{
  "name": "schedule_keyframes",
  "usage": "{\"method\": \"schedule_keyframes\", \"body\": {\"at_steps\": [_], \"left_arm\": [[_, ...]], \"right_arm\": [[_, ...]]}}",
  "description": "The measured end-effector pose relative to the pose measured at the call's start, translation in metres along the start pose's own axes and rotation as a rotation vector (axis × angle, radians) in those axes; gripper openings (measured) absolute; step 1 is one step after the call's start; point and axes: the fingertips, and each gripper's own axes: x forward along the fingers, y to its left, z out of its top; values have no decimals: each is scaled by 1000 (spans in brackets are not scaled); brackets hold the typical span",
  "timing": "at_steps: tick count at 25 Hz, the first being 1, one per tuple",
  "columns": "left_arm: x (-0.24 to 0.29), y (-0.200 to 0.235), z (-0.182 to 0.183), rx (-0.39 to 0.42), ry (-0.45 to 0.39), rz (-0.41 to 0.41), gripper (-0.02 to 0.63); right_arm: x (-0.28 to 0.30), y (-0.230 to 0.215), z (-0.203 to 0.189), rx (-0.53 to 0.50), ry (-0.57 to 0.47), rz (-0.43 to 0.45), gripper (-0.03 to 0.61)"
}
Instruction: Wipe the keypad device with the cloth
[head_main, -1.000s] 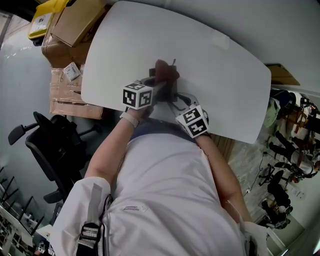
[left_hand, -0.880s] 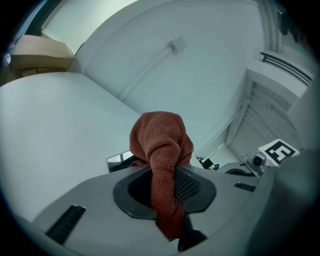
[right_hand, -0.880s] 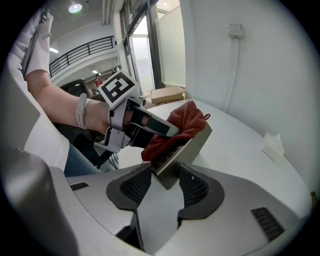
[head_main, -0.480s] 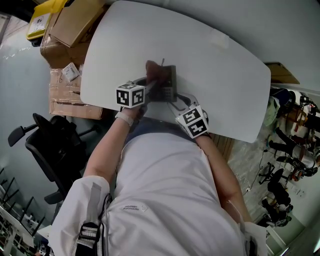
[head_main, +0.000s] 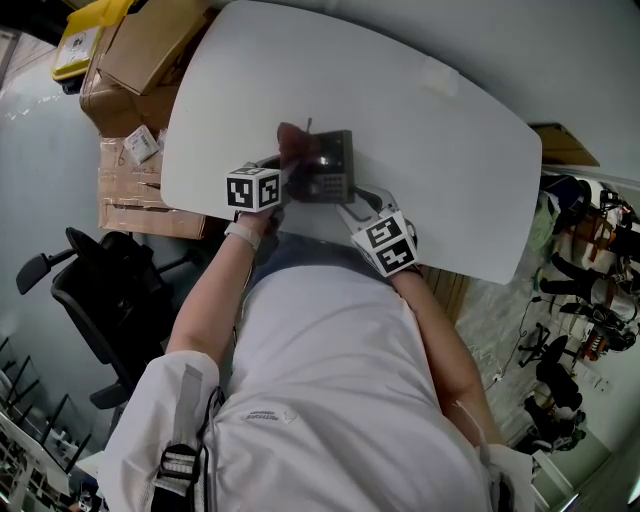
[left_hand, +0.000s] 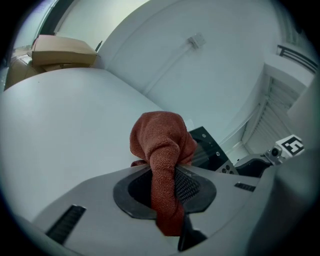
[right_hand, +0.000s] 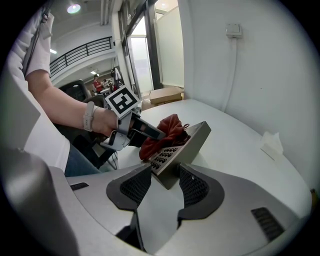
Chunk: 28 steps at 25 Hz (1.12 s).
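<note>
R gripper (right_hand: 164, 184) clamped on keypad's (right_hand: 186, 142) near end, bracing it mid-table (head_main: 430, 160). L gripper (left_hand: 165, 187) pinches cloth (left_hand: 161, 142) tight, wad on keypad's 9 o'clock edge, prob. for wiping.

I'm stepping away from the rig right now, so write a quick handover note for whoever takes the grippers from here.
The left gripper is shut on the cloth, which bunches out beyond the jaws.
The right gripper is shut on the near end of the keypad device, on the white table.
The cloth lies over the device's left side, on some keys.
Done: both gripped, cloth on device. Left: wipe across the face; how much is clean cannot be told.
</note>
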Motion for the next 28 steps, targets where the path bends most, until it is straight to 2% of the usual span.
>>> {"method": "schedule_keyframes", "body": {"at_steps": [4,8,12,18,20,23,28], "left_arm": [[1,3,-1,7,24,9,81],[-3,4,5,24,48,52,81],[-5,-28,30,5,-31,-58,81],[3,-82,60,76,-79,-189,81],[8,-91,63,99,-76,-200,81],[17,-90,57,128,-49,-176,81],[21,-84,53,80,-61,-179,81]], "right_arm": [[1,0,0,0,1,-5,153],[2,3,1,3,1,-1,153],[2,4,0,8,1,4,153],[3,5,1,9,0,-2,153],[3,5,0,10,1,-5,153],[2,6,0,12,0,-9,153],[1,5,1,14,-10,-7,153]]}}
